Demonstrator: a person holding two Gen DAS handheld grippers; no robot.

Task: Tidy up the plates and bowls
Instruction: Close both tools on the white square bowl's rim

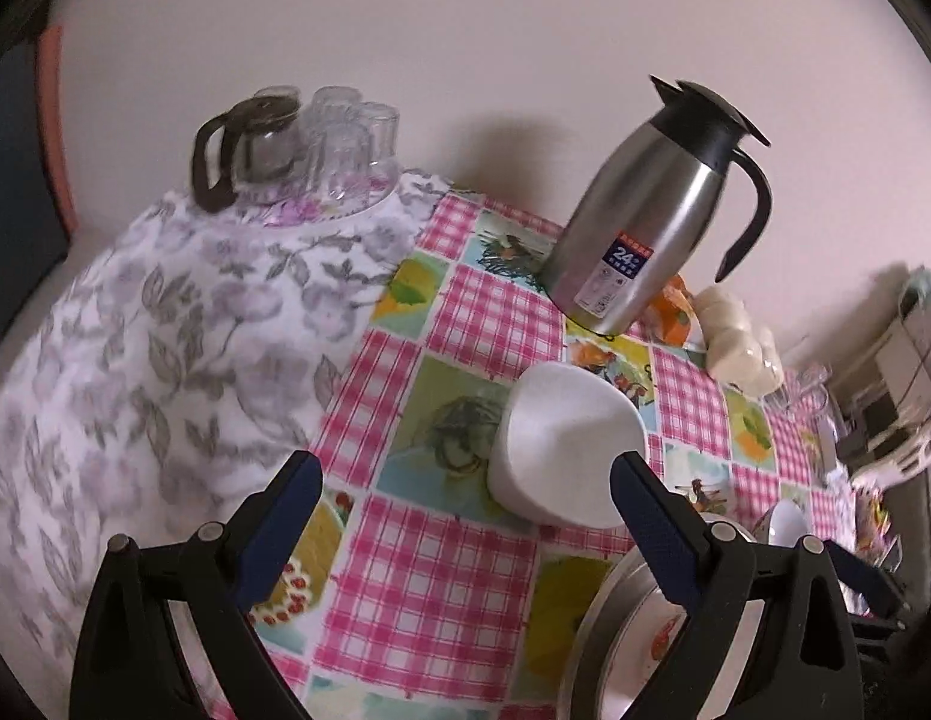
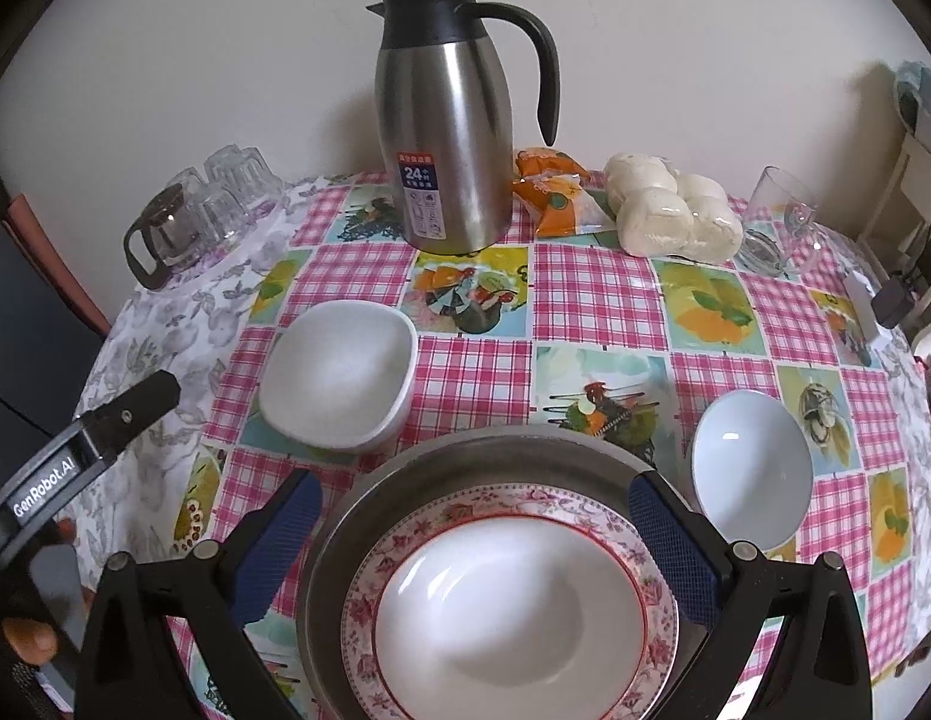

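Spread wide apart, the fingers of the left gripper (image 1: 465,480) are held above the checked tablecloth (image 1: 441,570), nothing being gripped; the square white bowl (image 1: 564,450) is seen just beyond its right finger. The right gripper (image 2: 471,507) is likewise opened wide over the floral plate (image 2: 510,606) nested in a metal basin (image 2: 357,516), empty. A round white bowl (image 2: 750,471) is set just beside.

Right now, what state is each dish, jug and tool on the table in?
Left tool: open, empty.
Right tool: open, empty.
Square white bowl: upright, empty.
Round white bowl: upright, empty.
Floral plate: empty, nested in metal pan.
Steel jug: upright, lid shut.
Glass pot: upright, among upturned glasses.
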